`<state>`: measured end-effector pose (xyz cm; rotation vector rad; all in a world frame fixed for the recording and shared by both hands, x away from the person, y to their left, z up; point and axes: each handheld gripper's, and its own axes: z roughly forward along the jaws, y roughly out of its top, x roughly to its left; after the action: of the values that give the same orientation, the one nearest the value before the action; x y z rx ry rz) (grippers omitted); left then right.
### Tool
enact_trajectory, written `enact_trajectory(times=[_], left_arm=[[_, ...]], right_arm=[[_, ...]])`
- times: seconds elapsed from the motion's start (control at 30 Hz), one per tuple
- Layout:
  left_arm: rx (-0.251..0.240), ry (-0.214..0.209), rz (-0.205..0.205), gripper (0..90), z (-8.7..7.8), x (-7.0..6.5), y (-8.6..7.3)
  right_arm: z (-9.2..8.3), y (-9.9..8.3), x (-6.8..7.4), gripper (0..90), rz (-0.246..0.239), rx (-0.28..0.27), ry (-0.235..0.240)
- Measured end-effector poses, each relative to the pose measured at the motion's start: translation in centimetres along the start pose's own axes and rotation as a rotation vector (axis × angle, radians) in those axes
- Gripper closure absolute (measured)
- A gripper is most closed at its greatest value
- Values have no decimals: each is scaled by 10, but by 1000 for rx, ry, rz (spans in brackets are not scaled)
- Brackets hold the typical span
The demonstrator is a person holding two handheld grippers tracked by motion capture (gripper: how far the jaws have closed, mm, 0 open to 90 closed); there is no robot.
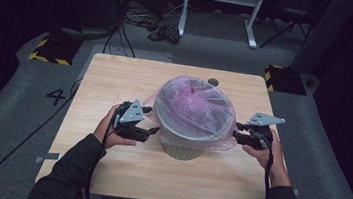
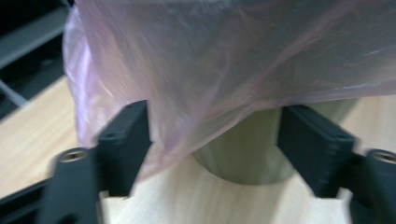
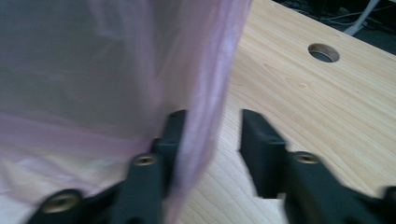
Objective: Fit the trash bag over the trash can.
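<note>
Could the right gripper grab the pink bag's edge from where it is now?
Probably yes. The right gripper is open, and the pink bag hangs between its jaws beside the bin, with nothing in the way.

pink bag [image 2: 224, 60] over bin [image 2: 243, 149] — jaws apart

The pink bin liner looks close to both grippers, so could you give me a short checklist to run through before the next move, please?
1. Left gripper open: ok, jaws wide apart.
2. Liner hem between the left jaws: ok, it hangs into the gap, unclamped.
3. Right gripper open: ok.
4. Liner edge between the right jaws: cannot tell; it drapes over one jaw.
5. Bin upright on the table: ok.
6. Liner folded over the whole rim: cannot tell; the far side is hidden.
</note>
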<state>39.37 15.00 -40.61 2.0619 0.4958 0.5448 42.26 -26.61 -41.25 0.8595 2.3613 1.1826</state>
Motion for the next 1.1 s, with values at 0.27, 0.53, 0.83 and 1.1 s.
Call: enact_trajectory(times=[0.27,0.53,0.83,1.1], left_arm=[[5,42,30,850,0,4,-3],[62,46,71,900,-1,-2,-17],[154,16,77,900,17,-10,-41],[207,-3,76,900,36,-16,-56]], right_arm=[[-5,2,11,842,-44,-4,10],[-4,-9,19,896,-53,15,26],[11,-31,12,899,13,64,73],[38,-42,3,898,71,131,91]])
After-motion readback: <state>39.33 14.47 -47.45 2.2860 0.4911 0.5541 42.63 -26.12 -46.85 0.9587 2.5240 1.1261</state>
